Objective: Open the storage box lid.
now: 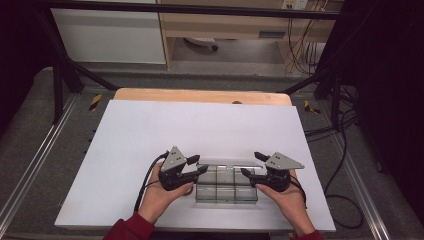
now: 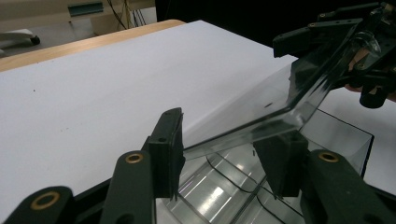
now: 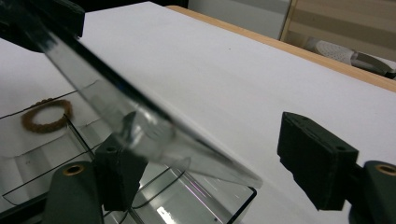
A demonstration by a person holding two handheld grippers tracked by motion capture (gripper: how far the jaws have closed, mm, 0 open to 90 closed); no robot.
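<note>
The clear box (image 1: 226, 189) sat near the front edge of the white worktop (image 1: 150, 135), its lid (image 2: 289, 100) raised at a slant between the two tools. The step looked like swinging the lid on its hinge. The left tool (image 1: 196, 166) straddled one lid end, jaws apart, no clear squeeze. The right tool (image 1: 252, 164) likewise stood unclenched around the other end. Next, both needed a firm pinch.

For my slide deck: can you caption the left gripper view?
Left gripper with its jaws astride the raised clear lid of a compartmented clear box on the white table.
</note>
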